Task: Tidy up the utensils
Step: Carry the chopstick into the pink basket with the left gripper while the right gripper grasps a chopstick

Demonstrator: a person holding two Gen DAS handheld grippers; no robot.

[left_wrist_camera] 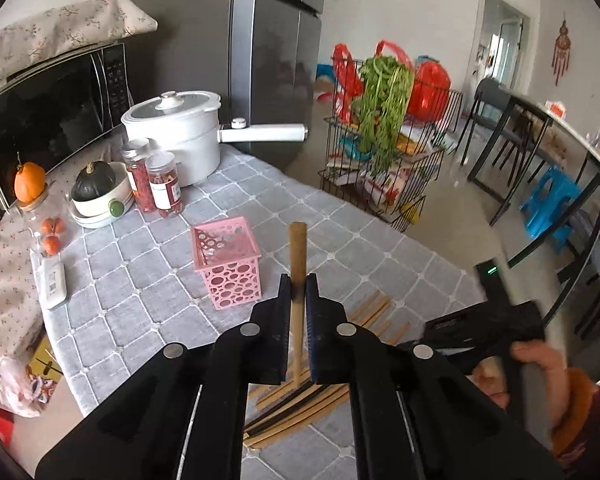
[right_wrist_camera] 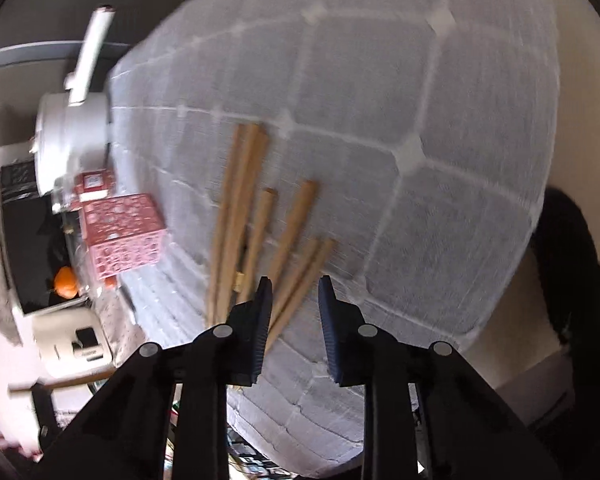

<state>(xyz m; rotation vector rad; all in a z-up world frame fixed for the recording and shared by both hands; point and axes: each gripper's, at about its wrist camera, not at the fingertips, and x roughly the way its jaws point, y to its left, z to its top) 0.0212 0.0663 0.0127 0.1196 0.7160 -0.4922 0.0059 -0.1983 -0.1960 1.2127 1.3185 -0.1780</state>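
Note:
My left gripper (left_wrist_camera: 298, 285) is shut on one wooden chopstick (left_wrist_camera: 298, 254), held upright above the grey quilted tablecloth (left_wrist_camera: 148, 300). A pink perforated basket (left_wrist_camera: 228, 260) stands empty just left of it. Several more wooden chopsticks (left_wrist_camera: 308, 396) lie in a loose pile below the gripper. In the right wrist view, my right gripper (right_wrist_camera: 294, 292) is open and empty, hovering over the near ends of the chopstick pile (right_wrist_camera: 256, 216). The pink basket (right_wrist_camera: 124, 232) shows at the left there. The view is blurred.
A white pot with a long handle (left_wrist_camera: 180, 128), two spice jars (left_wrist_camera: 156, 180), a bowl with a green squash (left_wrist_camera: 96, 192) and a microwave (left_wrist_camera: 48, 116) stand at the back left. A remote (left_wrist_camera: 54, 284) lies by the cloth's left edge. A wire rack (left_wrist_camera: 384, 148) stands beyond the table.

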